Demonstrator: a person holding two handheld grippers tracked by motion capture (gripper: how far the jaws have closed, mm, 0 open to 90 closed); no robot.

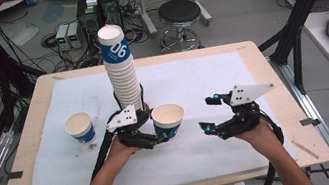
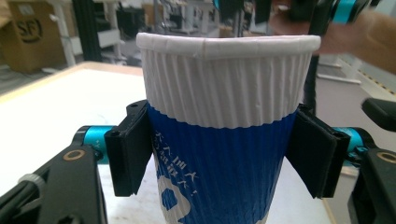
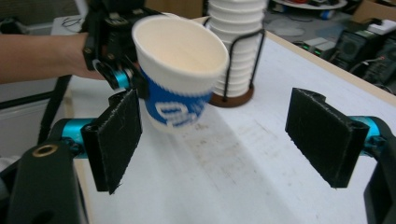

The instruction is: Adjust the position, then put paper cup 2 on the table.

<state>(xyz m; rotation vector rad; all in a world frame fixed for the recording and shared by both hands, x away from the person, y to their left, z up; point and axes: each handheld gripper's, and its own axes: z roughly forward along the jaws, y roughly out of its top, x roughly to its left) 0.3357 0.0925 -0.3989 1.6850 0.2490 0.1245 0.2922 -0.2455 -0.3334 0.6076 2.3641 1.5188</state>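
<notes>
A blue and white ribbed paper cup [image 1: 168, 114] is held just above the white mat, and my left gripper [image 1: 160, 135] is shut on its blue lower half. The left gripper view has both pads [image 2: 128, 151] pressed against the cup's [image 2: 224, 88] sides. My right gripper [image 1: 208, 113] stands open to the right of that cup, with nothing between its pads [image 3: 327, 135]. From the right gripper view the held cup [image 3: 180, 60] hangs tilted ahead at the left. A tall stack of cups [image 1: 122, 79] stands in a wire holder [image 3: 232, 99] behind it.
Another single cup [image 1: 80, 127] stands upright on the mat's left side. The white mat [image 1: 210, 72] covers most of the wooden table [image 1: 34, 144]. Beyond the far edge are a black stool [image 1: 180, 14] and electronics boxes [image 1: 69, 35]; black frame posts [image 1: 295, 35] flank the table.
</notes>
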